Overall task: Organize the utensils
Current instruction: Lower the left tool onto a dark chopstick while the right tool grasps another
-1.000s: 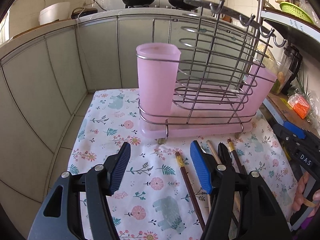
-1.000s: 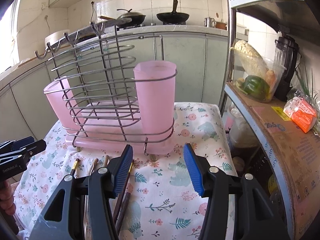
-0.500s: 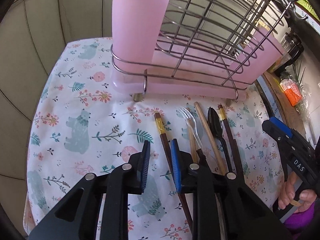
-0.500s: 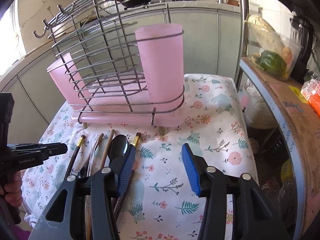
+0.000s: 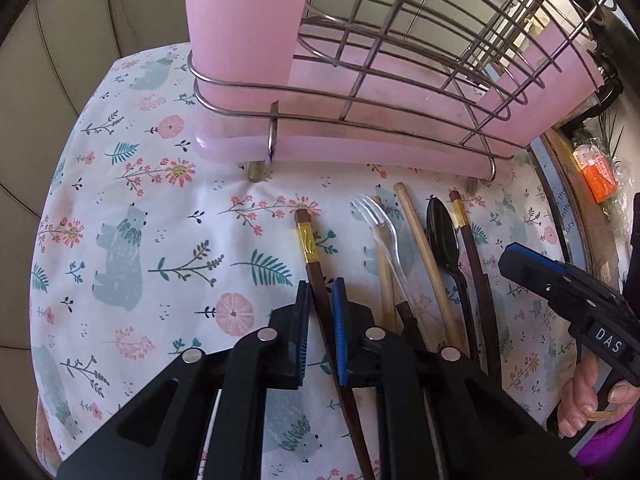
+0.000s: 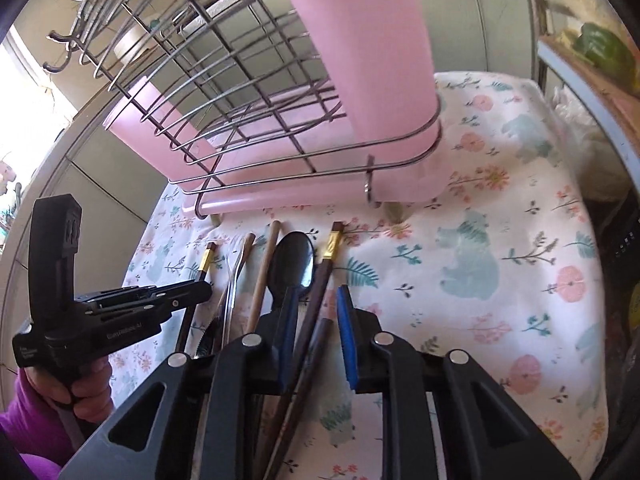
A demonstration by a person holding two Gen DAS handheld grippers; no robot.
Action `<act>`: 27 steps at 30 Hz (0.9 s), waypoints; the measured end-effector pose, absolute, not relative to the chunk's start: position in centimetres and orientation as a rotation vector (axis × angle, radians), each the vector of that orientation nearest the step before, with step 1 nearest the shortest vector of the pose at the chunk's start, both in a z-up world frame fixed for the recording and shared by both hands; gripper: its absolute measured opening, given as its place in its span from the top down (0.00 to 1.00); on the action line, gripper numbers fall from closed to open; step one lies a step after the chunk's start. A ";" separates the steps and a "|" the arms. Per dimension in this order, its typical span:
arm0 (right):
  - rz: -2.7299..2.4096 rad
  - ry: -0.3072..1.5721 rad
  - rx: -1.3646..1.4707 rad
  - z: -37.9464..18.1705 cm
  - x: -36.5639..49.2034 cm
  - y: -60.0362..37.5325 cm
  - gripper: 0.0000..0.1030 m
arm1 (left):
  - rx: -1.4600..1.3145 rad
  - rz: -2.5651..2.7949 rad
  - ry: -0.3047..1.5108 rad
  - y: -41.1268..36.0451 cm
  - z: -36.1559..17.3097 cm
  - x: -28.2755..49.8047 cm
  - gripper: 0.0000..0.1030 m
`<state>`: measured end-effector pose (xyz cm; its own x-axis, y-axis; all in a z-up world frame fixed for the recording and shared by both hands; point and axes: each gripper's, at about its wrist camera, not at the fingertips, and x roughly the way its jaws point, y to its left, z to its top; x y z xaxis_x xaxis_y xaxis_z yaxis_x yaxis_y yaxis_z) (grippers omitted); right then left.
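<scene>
Utensils on floral cloth (image 5: 132,208), centre-right of left view, below wire rack (image 5: 400,92): two dark chopsticks (image 5: 310,256), two wooden sticks (image 5: 424,248), one black spoon (image 5: 442,236), one clear fork (image 5: 380,224). Left gripper (image 5: 321,334) low, nearly closed around leftmost dark chopstick. Right gripper (image 6: 318,340) low, part-open, straddling another dark chopstick.

The left gripper (image 5: 320,334) is low over the table, its blue-padded jaws narrowed to a slim gap either side of a dark chopstick (image 5: 316,280). The right gripper (image 6: 318,338) also sits low with a wider gap, a dark chopstick (image 6: 316,300) between its pads; whether either pair is pressing cannot be told. Each is held by a hand (image 5: 588,396) in a purple sleeve
</scene>
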<state>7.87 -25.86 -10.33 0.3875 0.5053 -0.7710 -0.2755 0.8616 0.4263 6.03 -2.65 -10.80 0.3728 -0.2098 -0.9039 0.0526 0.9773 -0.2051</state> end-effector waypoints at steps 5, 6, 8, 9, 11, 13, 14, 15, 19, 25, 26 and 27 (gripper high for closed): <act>0.521 1.131 0.261 -11.2 9.3 -25.0 0.82 | -0.176 -0.187 1.170 -2.8 -11.0 6.2 0.91; 0.524 1.148 0.264 -11.4 9.6 -24.9 0.82 | -0.180 -0.191 1.167 -2.7 -10.9 6.1 0.91; 0.521 1.173 0.265 -12.0 10.1 -24.7 0.82 | -0.186 -0.199 1.161 -2.5 -10.6 6.0 0.92; 0.520 1.184 0.268 -12.3 10.3 -24.7 0.82 | -0.189 -0.203 1.158 -2.5 -10.5 6.0 0.92; 0.527 1.205 0.288 -12.8 10.7 -24.8 0.82 | -0.198 -0.208 1.152 -2.2 -10.3 5.9 0.92; 0.531 1.219 0.314 -13.2 11.2 -25.0 0.88 | -0.208 -0.211 1.147 -1.9 -10.1 5.9 0.92; 0.537 1.225 0.333 -13.3 11.3 -25.2 0.89 | -0.211 -0.212 1.145 -1.8 -10.0 5.8 0.92; 0.540 1.229 0.352 -13.4 11.4 -25.4 0.89 | -0.212 -0.212 1.142 -1.7 -9.9 5.8 0.92; 0.549 1.220 0.383 -13.2 11.0 -26.0 0.90 | -0.220 -0.218 1.122 -1.2 -9.2 5.3 0.92; 0.576 1.164 0.393 -11.3 9.4 -27.1 0.91 | -0.229 -0.232 1.069 -0.6 -7.4 4.3 0.92; 0.582 1.151 0.395 -10.9 9.0 -27.2 0.91 | -0.231 -0.234 1.059 -0.5 -7.1 4.1 0.93; 0.587 1.140 0.397 -10.5 8.6 -27.1 0.92 | -0.233 -0.236 1.049 -0.3 -6.7 3.9 0.93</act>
